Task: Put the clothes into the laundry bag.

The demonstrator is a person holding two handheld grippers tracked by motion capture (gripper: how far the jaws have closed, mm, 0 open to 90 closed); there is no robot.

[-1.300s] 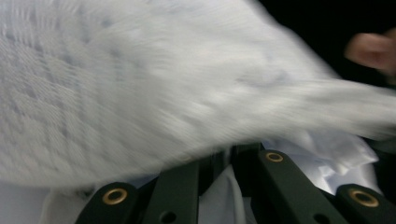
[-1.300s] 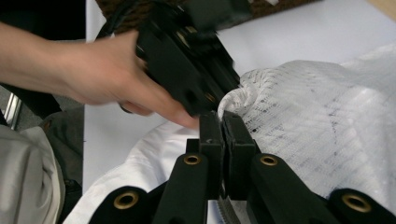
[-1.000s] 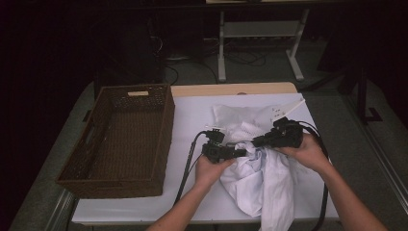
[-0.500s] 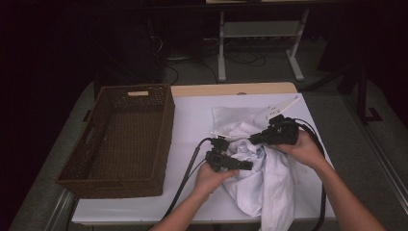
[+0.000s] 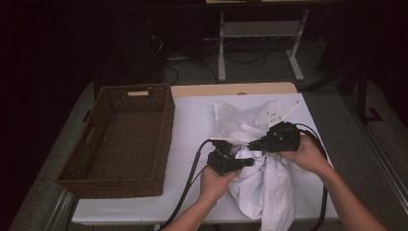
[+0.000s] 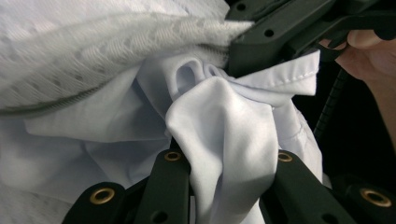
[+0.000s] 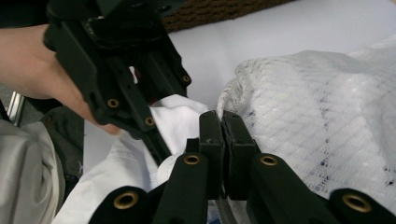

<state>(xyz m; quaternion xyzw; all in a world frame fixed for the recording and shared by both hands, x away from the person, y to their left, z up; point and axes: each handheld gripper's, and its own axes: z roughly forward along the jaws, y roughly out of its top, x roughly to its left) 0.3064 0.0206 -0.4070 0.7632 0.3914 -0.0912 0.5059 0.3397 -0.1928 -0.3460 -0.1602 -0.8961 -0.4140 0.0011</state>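
A white mesh laundry bag (image 5: 240,120) lies on the table, and a white garment (image 5: 269,187) spills from it toward the front edge. My right gripper (image 5: 251,143) is shut on the bag's corded rim (image 7: 224,105) and holds it up. Just below it, my left gripper (image 5: 248,162) points into the opening. Its jaws have just been closing, and a thick fold of the white garment (image 6: 224,126) is pinched between them. In the left gripper view the right gripper (image 6: 243,46) grips the mesh bag (image 6: 93,51) at the top. The left gripper (image 7: 156,137) shows close by in the right gripper view.
A brown wicker basket (image 5: 163,134) stands on the left half of the table, with nothing inside it. Black cables trail from both grippers off the front edge. A white metal stand sits on the floor behind the table.
My left gripper has slid a little toward the person and to the right, under the bag's rim, and its jaws have closed on the garment. The right gripper has kept still.
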